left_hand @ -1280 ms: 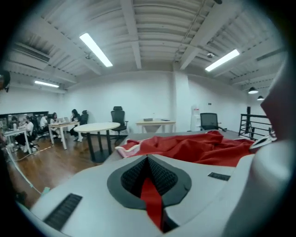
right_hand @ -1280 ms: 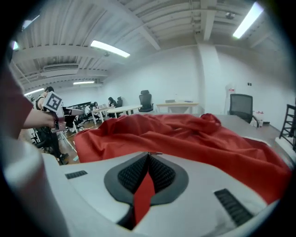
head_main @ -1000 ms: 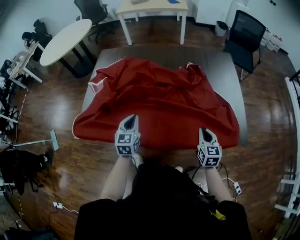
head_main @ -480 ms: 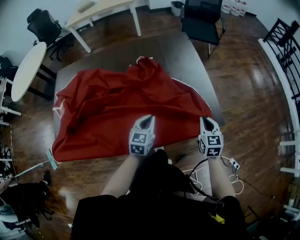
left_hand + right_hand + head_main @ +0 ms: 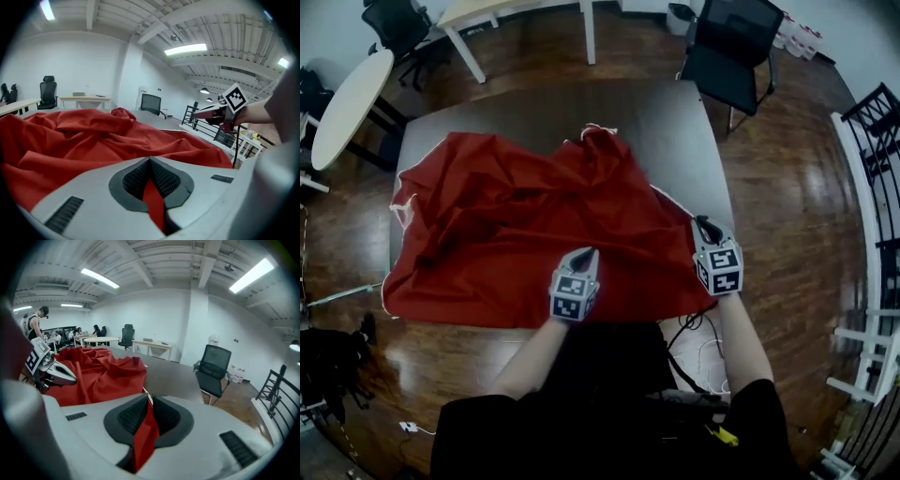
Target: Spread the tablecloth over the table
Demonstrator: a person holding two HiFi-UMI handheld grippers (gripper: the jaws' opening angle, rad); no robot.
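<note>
The left gripper [image 5: 150,161] has its jaws pressed together on a thin fold of the red fabric tablecloth [image 5: 516,225]. The right gripper [image 5: 149,401] pinches a thicker fold of the same cloth, and its jaws have just been opening a little with the fabric between the pads. The cloth lies rumpled over the near and left part of the dark grey rectangular table [image 5: 661,122], bunched to a peak towards the middle; the far and right stretches of the top are bare. Its near hem seems to hang over the table's edge, though the person's body hides part of it. A black office chair [image 5: 731,47] stands beyond the far right corner, a white round table [image 5: 352,94] lies to the left, a black metal railing [image 5: 877,122] runs along the right, and cables [image 5: 698,342] trail on the wooden floor. A second ago the grippers were level at the near hem; now the right one is further forward, by the table's right edge.
</note>
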